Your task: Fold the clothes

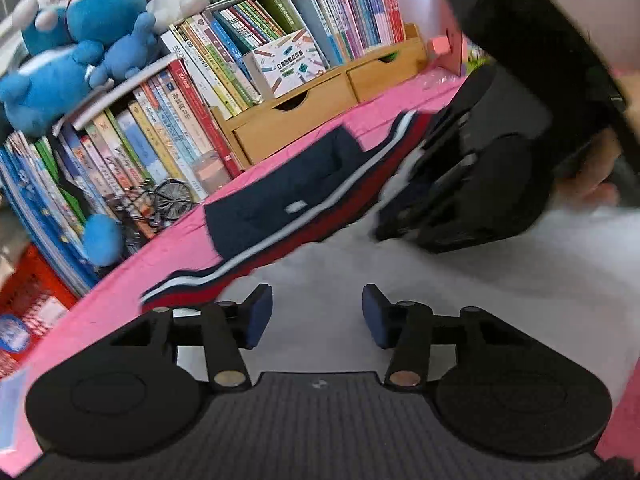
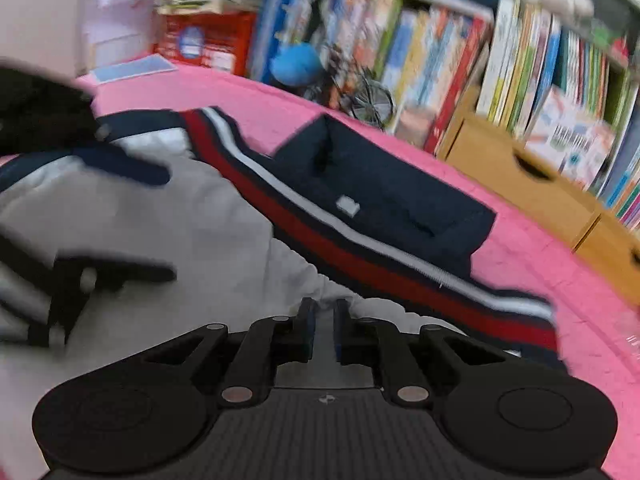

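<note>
A grey garment [image 1: 400, 280] with a navy part and red, white and navy stripes [image 1: 312, 216] lies on the pink table cover [image 1: 132, 264]. My left gripper [image 1: 317, 316] is open just above the grey cloth and holds nothing. The right gripper shows in the left wrist view [image 1: 472, 184] as a black body low on the garment's right side. In the right wrist view, my right gripper [image 2: 325, 320] has its jaws nearly together on a fold of the grey cloth [image 2: 192, 224]. The navy part [image 2: 392, 196] lies beyond it. The left gripper [image 2: 92, 272] shows blurred at left.
A wooden drawer unit [image 1: 304, 116] with rows of books [image 1: 200, 92] stands along the table's far edge. Blue plush toys [image 1: 80, 52] sit on top of the books. A small metal bicycle model [image 1: 168, 200] and a red crate [image 2: 208, 44] stand by the books.
</note>
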